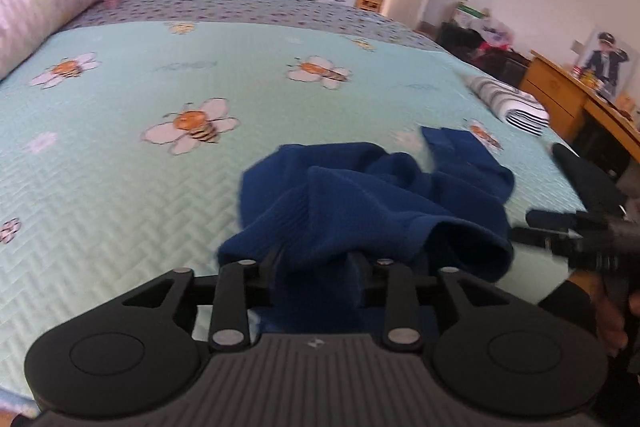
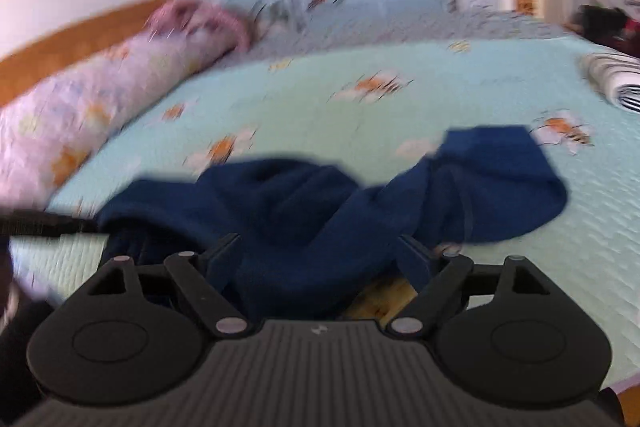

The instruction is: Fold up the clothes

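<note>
Left wrist view: the left gripper [image 1: 316, 267] sits low over the bed [image 1: 120, 187], pointing down at a crumpled blue garment [image 1: 360, 195].
Left fingers: partly spread, blue cloth bunched up between them and hiding the tips, so I honestly can't tell if they're pinching it or just sitting around it.
Right wrist view: pretty blurry, but the right gripper [image 2: 320, 255] has its fingers spread wide, with the same blue garment [image 2: 300, 211] lying loose in the gap. Looks released to me, nothing clamped.
Garment location: heaped near the front edge of the bed, on the mint bedspread with the bee print, one end flopped out toward the right.
Other stuff on the bed: a folded striped cloth [image 1: 508, 103] further back right, well apart from the blue one; a rolled pink quilt [image 1: 36, 11] along the left side.
Beside the bed: a wooden desk [image 1: 560, 87] on the right.
</note>
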`<action>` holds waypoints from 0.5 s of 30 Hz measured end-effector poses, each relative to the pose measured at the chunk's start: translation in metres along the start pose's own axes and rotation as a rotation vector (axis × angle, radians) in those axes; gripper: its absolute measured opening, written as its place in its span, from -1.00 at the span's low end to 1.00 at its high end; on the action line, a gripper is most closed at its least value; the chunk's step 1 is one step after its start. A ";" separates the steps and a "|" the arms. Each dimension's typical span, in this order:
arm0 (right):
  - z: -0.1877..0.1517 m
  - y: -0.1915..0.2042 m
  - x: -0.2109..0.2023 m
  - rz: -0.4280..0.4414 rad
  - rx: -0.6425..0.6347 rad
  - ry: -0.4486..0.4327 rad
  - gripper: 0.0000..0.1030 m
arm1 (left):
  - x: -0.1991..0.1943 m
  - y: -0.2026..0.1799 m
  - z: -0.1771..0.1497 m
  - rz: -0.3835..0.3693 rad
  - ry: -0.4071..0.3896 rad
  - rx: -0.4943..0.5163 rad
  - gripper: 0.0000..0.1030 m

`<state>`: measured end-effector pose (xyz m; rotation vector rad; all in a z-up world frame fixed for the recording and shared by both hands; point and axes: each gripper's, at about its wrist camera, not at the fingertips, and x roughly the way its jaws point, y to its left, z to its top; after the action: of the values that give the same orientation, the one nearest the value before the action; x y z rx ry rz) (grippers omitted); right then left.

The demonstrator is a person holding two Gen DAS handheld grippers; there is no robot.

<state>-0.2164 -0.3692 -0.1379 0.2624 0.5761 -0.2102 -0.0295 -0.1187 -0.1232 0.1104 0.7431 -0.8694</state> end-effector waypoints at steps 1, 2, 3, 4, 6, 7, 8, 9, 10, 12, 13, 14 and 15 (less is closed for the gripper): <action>-0.002 0.005 0.000 0.005 -0.040 0.007 0.63 | -0.003 0.002 -0.001 0.012 -0.006 -0.002 -0.06; -0.004 0.010 0.002 0.006 -0.073 0.019 0.63 | -0.005 0.004 -0.002 0.024 -0.008 -0.005 0.01; -0.007 0.013 0.004 0.005 -0.095 0.036 0.63 | -0.004 0.005 -0.003 0.030 -0.005 -0.008 0.02; -0.008 0.014 0.008 0.002 -0.100 0.057 0.63 | -0.002 0.005 -0.003 0.030 0.002 -0.008 0.02; -0.008 0.004 0.016 0.012 0.007 0.086 0.63 | 0.003 0.002 -0.004 0.028 0.019 -0.007 0.02; -0.007 -0.005 0.021 0.035 0.098 0.096 0.63 | 0.006 0.001 -0.004 0.027 0.027 -0.006 0.03; -0.006 -0.017 0.028 0.074 0.216 0.105 0.64 | 0.009 -0.001 -0.006 0.021 0.038 -0.002 0.06; -0.005 -0.029 0.034 0.114 0.334 0.114 0.64 | 0.013 -0.005 -0.007 0.013 0.050 0.003 0.08; -0.004 -0.040 0.043 0.148 0.436 0.129 0.63 | 0.016 -0.008 -0.008 0.006 0.062 0.008 0.11; 0.001 -0.050 0.067 0.182 0.552 0.167 0.54 | 0.023 -0.013 -0.013 0.010 0.081 0.008 0.11; 0.009 -0.047 0.078 0.164 0.531 0.176 0.12 | 0.023 -0.016 -0.016 0.009 0.081 0.007 0.11; 0.017 -0.043 0.089 0.146 0.510 0.184 -0.38 | 0.024 -0.019 -0.018 0.008 0.079 0.006 0.08; 0.026 -0.040 0.097 0.130 0.488 0.178 -0.57 | 0.024 -0.021 -0.018 0.012 0.077 0.011 0.07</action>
<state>-0.1339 -0.4264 -0.1785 0.7952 0.6765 -0.2011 -0.0451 -0.1410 -0.1478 0.1592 0.8087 -0.8616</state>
